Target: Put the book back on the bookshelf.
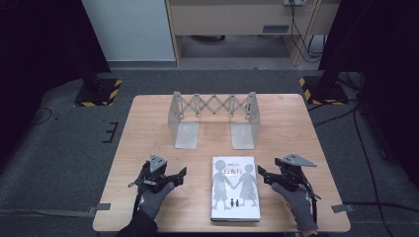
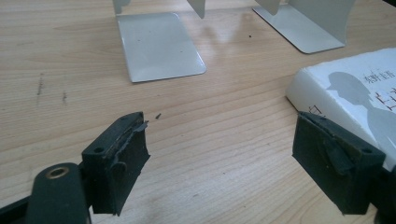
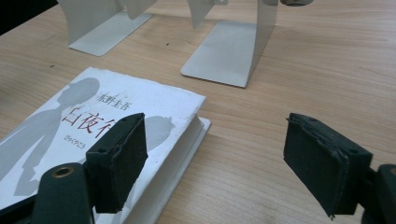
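White book flat on the table, a gripper at each side.

The book [image 1: 235,188] lies cover-up at the near edge, long axis running away from the person, title end toward the bookend rack [image 1: 213,117]. Left gripper [image 1: 177,176] and right gripper [image 1: 265,176] flank it, jaws spread wide, holding nothing.

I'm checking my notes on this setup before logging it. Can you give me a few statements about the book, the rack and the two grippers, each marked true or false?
1. The book lies flat on the table, cover up. True.
2. The left gripper is clamped on the book. False: its jaws stand open over bare wood beside the book.
3. The metal rack stands beyond the book, with nothing in it. True.
4. The right gripper holds the rack. False: it is open, near the book's right edge.
5. The book stands upright in the rack. False: it lies apart from it.
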{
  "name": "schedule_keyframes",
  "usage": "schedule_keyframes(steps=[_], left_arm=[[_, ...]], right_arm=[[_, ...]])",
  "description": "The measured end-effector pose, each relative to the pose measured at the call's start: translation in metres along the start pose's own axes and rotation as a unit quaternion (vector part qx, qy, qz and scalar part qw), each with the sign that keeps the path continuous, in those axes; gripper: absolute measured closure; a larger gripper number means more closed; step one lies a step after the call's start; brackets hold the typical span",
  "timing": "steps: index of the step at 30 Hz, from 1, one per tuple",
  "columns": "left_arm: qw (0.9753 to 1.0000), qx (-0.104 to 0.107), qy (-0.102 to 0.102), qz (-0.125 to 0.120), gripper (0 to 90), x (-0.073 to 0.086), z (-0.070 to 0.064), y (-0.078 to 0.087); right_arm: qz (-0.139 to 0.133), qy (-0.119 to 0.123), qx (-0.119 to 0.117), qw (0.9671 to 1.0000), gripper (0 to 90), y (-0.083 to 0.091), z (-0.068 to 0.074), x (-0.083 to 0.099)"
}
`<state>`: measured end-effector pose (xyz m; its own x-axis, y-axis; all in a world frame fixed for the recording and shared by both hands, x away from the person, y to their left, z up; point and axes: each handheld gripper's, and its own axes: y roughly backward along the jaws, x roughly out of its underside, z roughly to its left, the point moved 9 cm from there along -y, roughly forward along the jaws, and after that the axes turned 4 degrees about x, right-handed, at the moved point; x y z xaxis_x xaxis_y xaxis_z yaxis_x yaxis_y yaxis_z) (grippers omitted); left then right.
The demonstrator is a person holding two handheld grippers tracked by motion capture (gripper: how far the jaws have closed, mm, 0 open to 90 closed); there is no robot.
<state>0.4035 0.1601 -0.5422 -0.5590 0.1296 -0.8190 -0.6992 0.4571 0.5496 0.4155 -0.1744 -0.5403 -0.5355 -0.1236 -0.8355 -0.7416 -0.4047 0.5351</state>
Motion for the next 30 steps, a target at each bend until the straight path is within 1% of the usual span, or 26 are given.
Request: schedule_keyframes(steps=[7,10,11,14,18,24,30], left_arm=[[0.9998,0.011,-0.013,0.007,17.5,0.002,-0.013,-0.004],[0.9997,0.017,-0.015,0.007,17.5,0.002,-0.019,-0.006],[0.9997,0.017,-0.015,0.007,17.4,0.002,-0.019,-0.006],[0.9994,0.028,-0.017,0.009,17.2,0.003,-0.027,-0.009],[0.9989,0.038,-0.024,0.015,16.8,0.005,-0.037,-0.014],[0.9980,0.052,-0.029,0.018,16.8,0.007,-0.052,-0.020],[0.9972,0.063,-0.035,0.021,16.7,0.009,-0.063,-0.024]], right_arm=[[0.001,0.001,-0.006,1.0000,23.1,-0.002,0.009,0.002],[0.002,0.000,-0.011,0.9999,23.4,-0.002,0.012,0.003],[0.002,0.000,-0.011,0.9999,23.4,-0.002,0.012,0.003],[0.005,0.001,-0.018,0.9998,23.6,-0.003,0.018,0.006],[0.008,0.002,-0.024,0.9997,23.6,-0.004,0.024,0.008],[0.013,0.006,-0.029,0.9995,23.6,-0.005,0.029,0.013],[0.017,0.010,-0.035,0.9992,23.8,-0.008,0.034,0.017]])
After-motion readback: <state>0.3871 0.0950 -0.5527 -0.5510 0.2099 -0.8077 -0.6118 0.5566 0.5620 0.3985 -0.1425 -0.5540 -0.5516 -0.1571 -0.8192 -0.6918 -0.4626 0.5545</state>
